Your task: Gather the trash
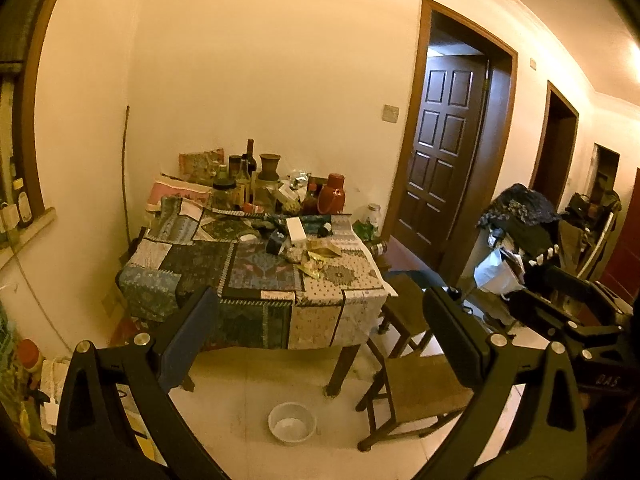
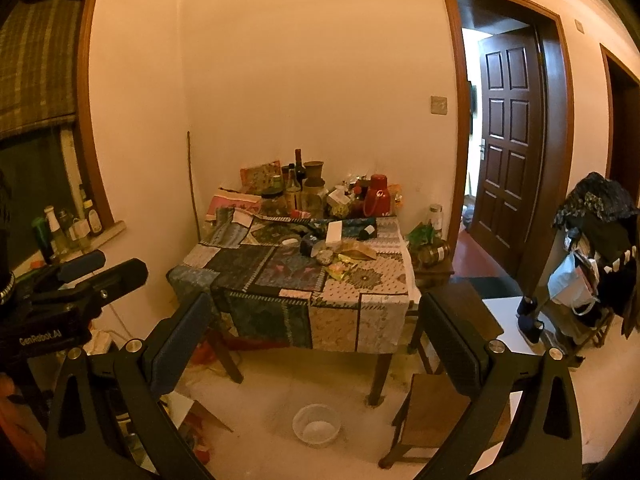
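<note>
Because we stood well back from it, the room: framed whole in both wrist views, so neither pair of tongs was near any trash.
Tabletop (image 1: 256, 280): pushed into the corner under a patchwork cloth, which we judged kept its near half free for loose items.
Chair (image 1: 416, 392): set at the tabletop's right corner, partly behind the left tongs' finger.
Clothes rack (image 2: 596, 240): heaped and cut off at the right edge; we could not make out what hung there.
Left tongs (image 1: 320, 320): spread wide, holding nothing, aimed at the tabletop.
Right tongs (image 2: 316, 324): likewise wide apart and empty; in the left view we saw only its body, far right.
Bottles and jars (image 2: 300, 192): crowded along the wall side, probably stored, not rubbish; labels were too small to read.
Bowl (image 2: 316, 426): on the floor by the table leg, purpose unclear.
Trash (image 1: 316, 258): crumpled yellowish wrappers near the middle right of the tabletop, beside a white box (image 1: 296, 229); we could not tell how many pieces there were.
</note>
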### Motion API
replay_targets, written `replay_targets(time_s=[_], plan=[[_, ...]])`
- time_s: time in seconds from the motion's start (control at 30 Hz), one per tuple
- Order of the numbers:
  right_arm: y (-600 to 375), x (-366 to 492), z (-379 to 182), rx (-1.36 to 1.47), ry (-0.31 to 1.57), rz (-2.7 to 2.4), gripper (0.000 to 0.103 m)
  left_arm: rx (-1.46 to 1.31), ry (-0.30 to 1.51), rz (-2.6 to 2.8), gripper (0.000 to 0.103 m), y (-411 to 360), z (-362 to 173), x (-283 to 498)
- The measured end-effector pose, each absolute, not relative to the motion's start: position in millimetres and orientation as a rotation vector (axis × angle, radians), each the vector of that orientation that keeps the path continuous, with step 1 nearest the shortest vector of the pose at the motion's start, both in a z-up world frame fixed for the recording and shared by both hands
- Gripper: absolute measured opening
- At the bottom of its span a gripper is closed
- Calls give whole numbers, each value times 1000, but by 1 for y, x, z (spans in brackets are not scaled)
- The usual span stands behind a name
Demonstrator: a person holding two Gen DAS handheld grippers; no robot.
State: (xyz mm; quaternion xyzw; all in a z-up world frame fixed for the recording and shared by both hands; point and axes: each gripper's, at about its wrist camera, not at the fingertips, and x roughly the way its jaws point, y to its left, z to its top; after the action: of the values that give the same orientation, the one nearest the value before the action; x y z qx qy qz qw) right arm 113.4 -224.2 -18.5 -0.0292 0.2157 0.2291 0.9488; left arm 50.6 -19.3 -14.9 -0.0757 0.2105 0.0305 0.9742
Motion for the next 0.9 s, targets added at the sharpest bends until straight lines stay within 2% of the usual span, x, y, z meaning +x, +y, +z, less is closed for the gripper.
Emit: replay_targets(time_s=[0.4,0.9], plan=[[-212,176,-21,-44,449,405,103,-197,475,82,102,10,-22,135],[-131,300,-41,16,593,273,103,-161,518,0,102,122,-32,308]])
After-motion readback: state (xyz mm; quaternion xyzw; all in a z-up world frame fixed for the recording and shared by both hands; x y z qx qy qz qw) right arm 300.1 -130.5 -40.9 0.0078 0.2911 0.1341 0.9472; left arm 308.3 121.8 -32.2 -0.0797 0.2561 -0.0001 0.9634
